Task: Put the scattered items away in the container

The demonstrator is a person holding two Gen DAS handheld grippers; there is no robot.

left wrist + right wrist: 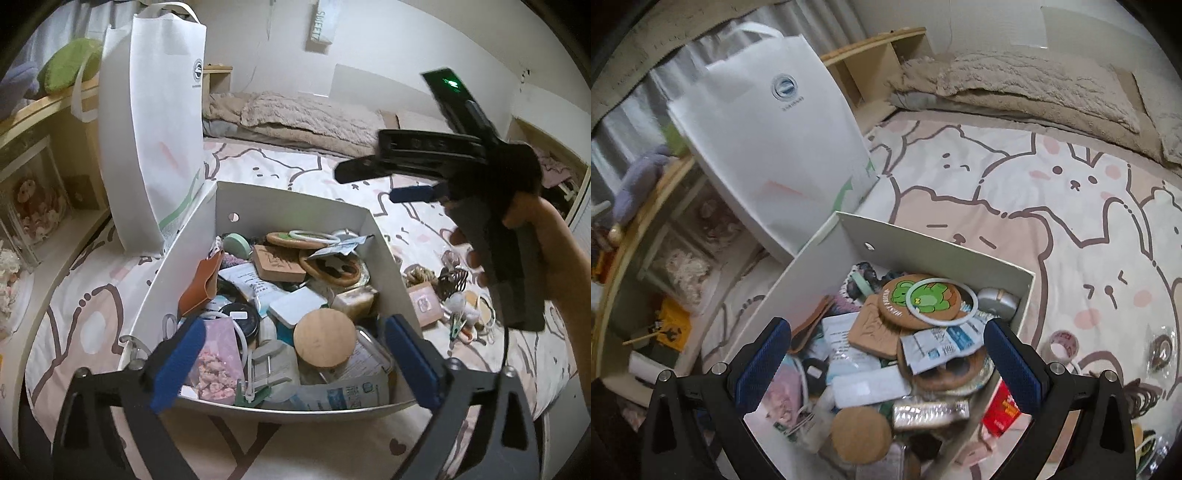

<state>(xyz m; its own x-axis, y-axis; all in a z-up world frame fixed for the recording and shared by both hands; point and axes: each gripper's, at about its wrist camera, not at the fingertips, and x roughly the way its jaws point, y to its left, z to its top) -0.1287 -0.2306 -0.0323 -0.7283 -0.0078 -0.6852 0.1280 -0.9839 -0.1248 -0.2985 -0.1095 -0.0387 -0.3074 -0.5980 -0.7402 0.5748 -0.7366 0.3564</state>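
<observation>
A bed with a cartoon-animal sheet (1071,206) carries everything here, with a rumpled beige blanket (1015,85) at its head and a white tote bag (155,129) standing by its left edge. The white box (295,206) sits on the sheet next to that bag, heaped with small things: a round wooden lid (325,338), a frog coaster (919,299), sachets, a brown pouch (201,282).

More clutter lies on the sheet beside the box's right wall: a hair claw (452,282), a small pink frame (424,302), a roll of tape (1063,343).

The left gripper (291,363) hovers over the box's near edge, tilted down, its 2 blue pads spread wide with nothing between them. The right gripper (886,365) is likewise spread and empty, angled down over the box; a hand (535,243) holds its handle above the right-side clutter.

The risk, as I judge it, is the pile itself: it rises near the rim, so another drop could make flat pieces slide off over the wall. A gripper could also nudge the light box.
</observation>
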